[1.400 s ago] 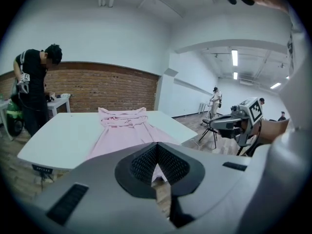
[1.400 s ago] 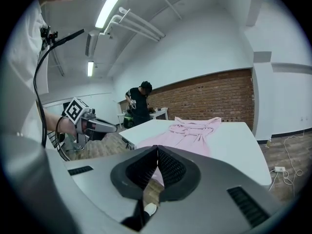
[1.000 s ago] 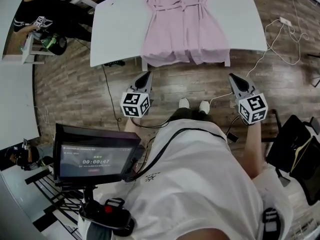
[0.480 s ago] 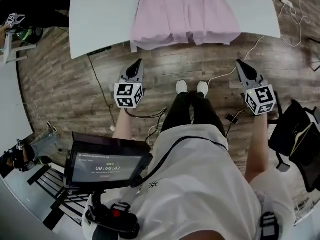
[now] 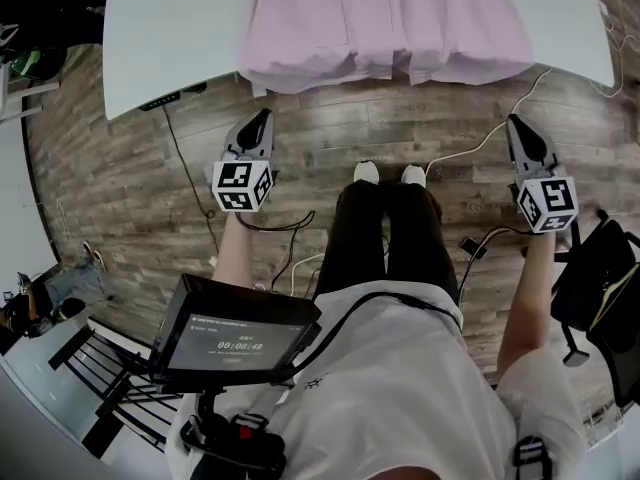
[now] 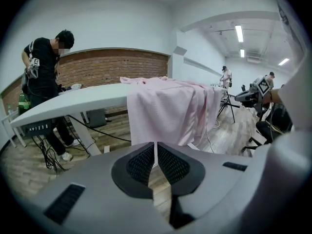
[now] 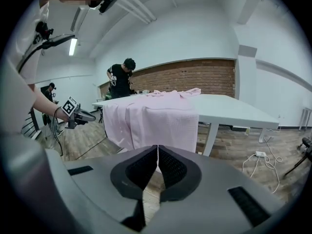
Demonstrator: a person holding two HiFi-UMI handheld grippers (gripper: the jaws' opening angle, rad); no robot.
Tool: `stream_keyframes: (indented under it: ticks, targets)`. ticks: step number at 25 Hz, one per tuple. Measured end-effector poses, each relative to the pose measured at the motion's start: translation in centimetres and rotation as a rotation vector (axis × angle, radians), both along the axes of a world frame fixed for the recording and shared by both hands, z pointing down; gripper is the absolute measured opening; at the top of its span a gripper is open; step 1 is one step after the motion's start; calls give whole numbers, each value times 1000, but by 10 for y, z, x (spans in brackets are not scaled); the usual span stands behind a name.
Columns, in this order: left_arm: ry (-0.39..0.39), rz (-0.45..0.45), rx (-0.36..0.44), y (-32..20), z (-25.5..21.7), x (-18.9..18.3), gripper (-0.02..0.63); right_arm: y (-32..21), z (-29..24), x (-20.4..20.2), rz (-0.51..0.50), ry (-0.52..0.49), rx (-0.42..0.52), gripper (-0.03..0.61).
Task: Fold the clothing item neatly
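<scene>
head view: pink garment (image 5: 385, 18) sits higher in frame than earlier.

The pink garment (image 5: 385, 18) is soft, matt cloth with a fine woven grain. The tabletop (image 5: 170, 28) looks smooth and white, with a faint sheen. The floor (image 5: 130, 178) is grained wooden planking. The left tongs (image 6: 155, 147) and right tongs (image 7: 158, 150) have matt grey plastic shells and black, finely ribbed pads (image 6: 141, 162).
</scene>
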State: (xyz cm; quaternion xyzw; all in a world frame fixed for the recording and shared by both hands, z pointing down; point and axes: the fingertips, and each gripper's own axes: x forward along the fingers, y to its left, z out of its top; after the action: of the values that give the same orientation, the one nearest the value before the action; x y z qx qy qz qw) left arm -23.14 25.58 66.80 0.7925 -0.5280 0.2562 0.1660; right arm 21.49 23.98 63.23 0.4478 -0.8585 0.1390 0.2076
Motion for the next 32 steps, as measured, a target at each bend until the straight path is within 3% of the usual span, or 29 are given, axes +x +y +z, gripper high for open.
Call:
stream_keyframes:
  ticks: [6,14,18,26,32]
  targets:
    - [-16,-1,-5,-8,53,-17,7,-14,55,25,28,45,4,6]
    - [-17,48,10,-29,100,-26,167,-45,111,39,44,71,42,23]
    - [-37,74,1,-33,124,-32,243,-53,136,41,29,80,37,83]
    - [70,145,24,-50,93,-48,244,-52,149,44,-76,126,-10,235]
    - [90,191,19,-64,77,-43,244,-78,123,59,-115,26,0,252]
